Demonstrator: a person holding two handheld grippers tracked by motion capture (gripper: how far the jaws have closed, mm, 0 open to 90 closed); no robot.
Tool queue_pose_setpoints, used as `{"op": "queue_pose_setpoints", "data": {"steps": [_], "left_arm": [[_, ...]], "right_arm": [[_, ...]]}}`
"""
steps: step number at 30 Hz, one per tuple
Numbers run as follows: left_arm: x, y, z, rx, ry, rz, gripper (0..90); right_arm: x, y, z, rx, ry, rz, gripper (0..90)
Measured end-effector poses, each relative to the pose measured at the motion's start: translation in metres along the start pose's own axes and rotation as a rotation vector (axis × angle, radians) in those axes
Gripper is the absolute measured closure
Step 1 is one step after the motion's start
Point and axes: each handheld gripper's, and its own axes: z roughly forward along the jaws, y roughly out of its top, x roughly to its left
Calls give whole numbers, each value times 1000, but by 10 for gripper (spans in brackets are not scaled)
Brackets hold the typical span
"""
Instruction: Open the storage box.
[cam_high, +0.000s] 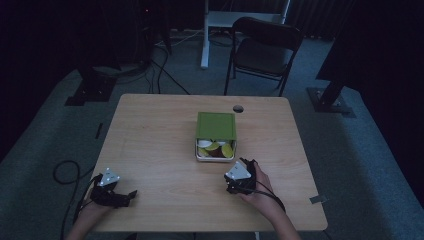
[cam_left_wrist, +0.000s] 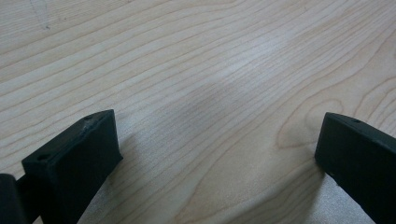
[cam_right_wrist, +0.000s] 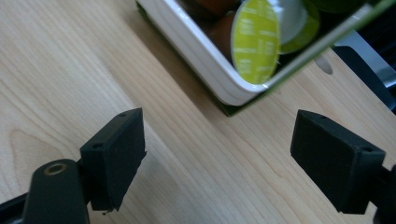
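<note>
Sitting at mid-frame in the high view, the green box (cam_high: 215, 126) exposes its white tray (cam_high: 215, 157) of capsules (lid print too blurred to read). Just below it, the right gripper (cam_high: 243, 172) gapes wide; lower left, the left gripper (cam_high: 131, 195) likewise gapes over bare table (cam_high: 160, 150).

Light wood surface (cam_high: 160, 145); green box (cam_high: 216, 125) with white tray (cam_high: 214, 159) of capsules lies near middle, toward far edge.

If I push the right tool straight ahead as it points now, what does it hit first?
Most likely the near corner of the white tray holding the capsules; the right tool is open, and depth is unclear.
</note>
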Motion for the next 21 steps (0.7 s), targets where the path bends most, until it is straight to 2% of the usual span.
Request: {"op": "queue_pose_setpoints", "data": {"steps": [1, 4, 5, 6, 7, 10, 12, 16, 19, 21], "left_arm": [[0, 0, 0, 0, 0, 1, 0], [0, 0, 0, 0, 0, 0, 0], [0, 0, 0, 0, 0, 0, 0], [0, 0, 0, 0, 0, 0, 0], [0, 0, 0, 0, 0, 0, 0], [0, 0, 0, 0, 0, 0, 0], [0, 0, 0, 0, 0, 0, 0], [0, 0, 0, 0, 0, 0, 0], [0, 0, 0, 0, 0, 0, 0], [0, 0, 0, 0, 0, 0, 0]], "right_arm": [[0, 0, 0, 0, 0, 0, 175], [7, 6, 3, -5, 0, -54, 178], [7, 6, 3, -5, 0, -54, 178], [10, 9, 4, -16, -12, -92, 178], [10, 9, 4, -16, -12, -92, 178], [16, 14, 6, -26, -43, -150, 209], [17, 16, 7, -32, -46, -165, 210], [24, 24, 11, -65, -88, -247, 247], [28, 28, 14, -69, -124, -305, 294], [30, 29, 16, -59, -129, -338, 306]]}}
